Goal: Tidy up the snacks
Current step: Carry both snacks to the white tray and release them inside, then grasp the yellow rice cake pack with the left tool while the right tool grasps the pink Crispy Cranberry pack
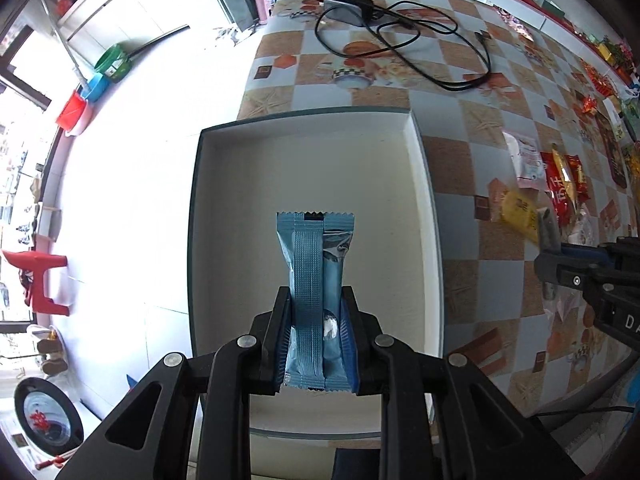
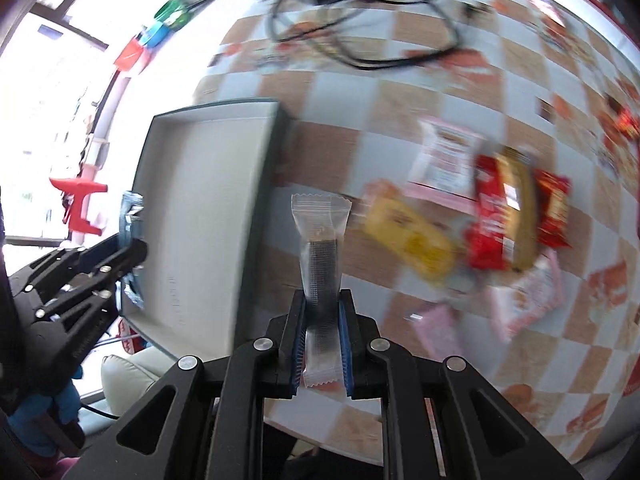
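Nearest in the left wrist view, the left gripper (image 1: pixel 316 336) has its jaws closed tight on a blue snack packet (image 1: pixel 316 280), which sticks out forward between the fingers with its crimped end over the inside of the white tray (image 1: pixel 420 184); whether the packet touches the tray floor cannot be told. In the right wrist view, the right gripper (image 2: pixel 322 340) is likewise pinched shut on a clear packet with a dark bar (image 2: pixel 322 264) inside, held above the checkered tablecloth (image 2: pixel 400 92) just beside the tray's right wall. That view is blurred. Past the clear packet, to the right on the cloth, lies a loose heap of snacks: a yellow packet (image 2: pixel 408 236), a red packet (image 2: pixel 492 224) overlapped by a brown one, and a pink-and-white packet (image 2: pixel 444 152) behind them, with more pale packets nearer. At the far end of the table a black cable (image 1: pixel 404 40) loops around a grey adapter (image 1: pixel 346 10).
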`<state>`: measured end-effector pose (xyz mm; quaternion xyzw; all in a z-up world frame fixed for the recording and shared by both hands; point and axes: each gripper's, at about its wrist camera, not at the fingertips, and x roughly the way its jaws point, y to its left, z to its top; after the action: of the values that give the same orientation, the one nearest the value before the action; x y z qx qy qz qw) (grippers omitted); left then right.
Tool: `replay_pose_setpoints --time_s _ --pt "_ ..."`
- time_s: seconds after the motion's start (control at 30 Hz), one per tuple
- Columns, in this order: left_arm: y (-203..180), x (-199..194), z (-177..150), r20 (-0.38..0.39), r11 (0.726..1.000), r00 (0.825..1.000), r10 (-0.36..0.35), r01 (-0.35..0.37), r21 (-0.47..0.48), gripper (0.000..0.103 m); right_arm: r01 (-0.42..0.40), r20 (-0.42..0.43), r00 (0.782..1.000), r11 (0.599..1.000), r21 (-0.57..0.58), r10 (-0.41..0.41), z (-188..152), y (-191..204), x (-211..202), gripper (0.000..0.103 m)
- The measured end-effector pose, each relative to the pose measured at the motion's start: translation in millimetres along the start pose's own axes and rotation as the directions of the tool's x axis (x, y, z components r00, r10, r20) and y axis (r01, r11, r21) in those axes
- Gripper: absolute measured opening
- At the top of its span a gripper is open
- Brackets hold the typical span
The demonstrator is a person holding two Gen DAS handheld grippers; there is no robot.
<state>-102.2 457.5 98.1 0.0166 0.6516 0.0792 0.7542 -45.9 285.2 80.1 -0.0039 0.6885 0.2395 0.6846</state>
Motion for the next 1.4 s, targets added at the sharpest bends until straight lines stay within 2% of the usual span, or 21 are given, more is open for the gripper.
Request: replay_pose_setpoints --time_s 0.3,0.87,0.9,0.93,1.0,1.03,1.07,1.1,1.13,1.2,1.23,1.27,1.4 --pt "26 15 -14 -0.038 0.999 0.999 0.000 -0.003 -0.053 0.025 -0.030 -0.045 0.999 0.996 -0.083 0.027 20 57 28 0.016" --pt "31 51 -32 -0.135 0.998 0.991 -0.016 0.008 -0.059 0.026 -0.064 -0.144 0.989 0.989 -0.133 0.045 30 96 64 0.016" --pt "31 52 -33 -0.136 0.998 0.991 -0.018 0.010 -0.060 0.027 -0.062 -0.150 0.988 0.989 -0.135 0.041 30 97 67 0.016" --pt "30 53 -34 -0.136 0.998 0.991 -0.018 0.010 -0.058 0.033 -0.061 -0.160 0.986 0.989 -0.135 0.039 30 98 69 0.017" --pt "31 51 -36 -0.134 0.998 0.991 -0.012 0.004 -0.056 0.054 -0.059 -0.177 0.984 0.990 -0.131 0.035 30 98 72 0.018" --pt "31 49 -36 -0.127 0.998 0.992 -0.004 -0.004 -0.058 0.070 -0.048 -0.179 0.984 0.990 -0.132 0.024 29 98 73 0.022" --pt "31 47 -36 -0.117 0.998 0.993 0.005 -0.012 -0.059 0.078 -0.036 -0.179 0.984 0.990 -0.134 0.012 29 98 73 0.027" --pt "31 44 -36 -0.103 0.998 0.995 0.012 -0.018 -0.058 0.079 -0.027 -0.177 0.984 0.990 -0.135 0.003 29 98 73 0.045" --pt "31 43 -36 -0.096 0.998 0.995 0.015 -0.020 -0.055 0.080 -0.015 -0.168 0.986 0.991 -0.135 -0.008 28 97 72 0.069" --pt "29 41 -34 -0.090 0.998 0.995 0.031 -0.035 -0.047 0.080 0.010 -0.144 0.989 0.991 -0.135 -0.029 26 94 67 0.092" --pt "28 39 -33 -0.086 0.998 0.996 0.038 -0.042 -0.042 0.080 0.023 -0.133 0.990 0.991 -0.133 -0.041 25 92 65 0.099" --pt "27 38 -32 -0.082 0.998 0.996 0.042 -0.045 -0.037 0.080 0.041 -0.124 0.991 0.991 -0.129 -0.057 25 90 62 0.101" --pt "18 34 -28 -0.073 0.999 0.997 0.039 -0.041 -0.025 0.080 0.070 -0.110 0.991 0.992 -0.105 -0.082 21 74 54 0.102"
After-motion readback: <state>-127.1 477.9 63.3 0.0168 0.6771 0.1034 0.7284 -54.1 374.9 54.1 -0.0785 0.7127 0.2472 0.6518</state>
